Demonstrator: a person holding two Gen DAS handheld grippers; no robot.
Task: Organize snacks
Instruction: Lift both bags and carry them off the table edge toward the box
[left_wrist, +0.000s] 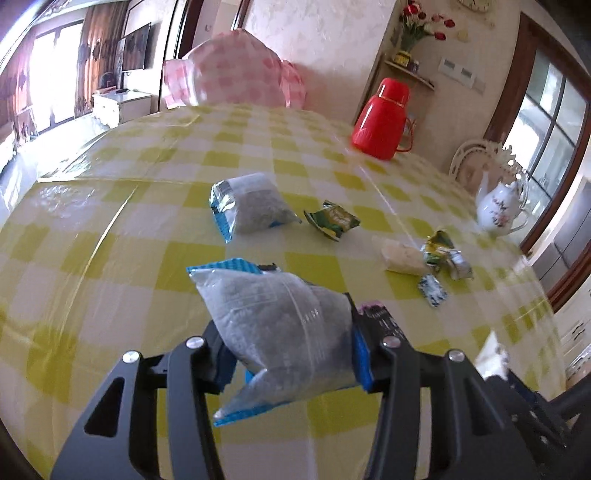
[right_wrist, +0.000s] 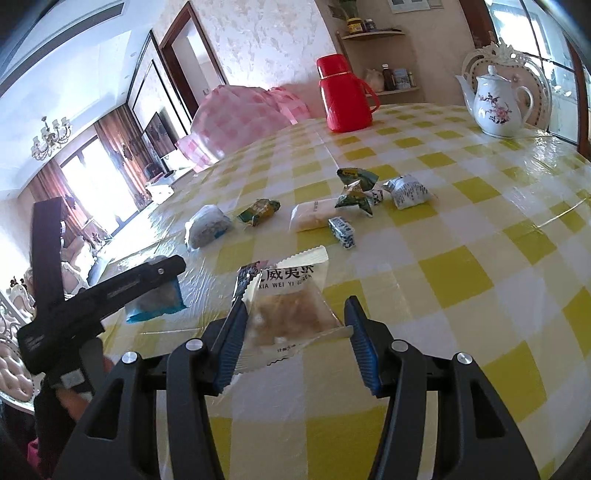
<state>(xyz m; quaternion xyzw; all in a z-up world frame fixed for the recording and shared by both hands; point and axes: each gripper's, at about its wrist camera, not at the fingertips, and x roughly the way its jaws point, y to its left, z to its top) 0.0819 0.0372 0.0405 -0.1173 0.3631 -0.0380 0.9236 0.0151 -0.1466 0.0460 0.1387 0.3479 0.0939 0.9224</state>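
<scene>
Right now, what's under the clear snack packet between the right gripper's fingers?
Under the clear snack packet is the yellow checked tablecloth, with a dark wrapper poking out at its left edge. Whatever else lies beneath is covered.

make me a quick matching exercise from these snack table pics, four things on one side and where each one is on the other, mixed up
Things:
1. grey snack bag with blue edges
2. clear packet with printed characters
3. red thermos
4. white teapot

Places:
A. standing at the far right of the table, by the window
B. between the right gripper's fingers
C. gripped by the left gripper
D. standing at the far edge, near the corner shelf

Pairs: 1-C, 2-B, 3-D, 4-A
</scene>
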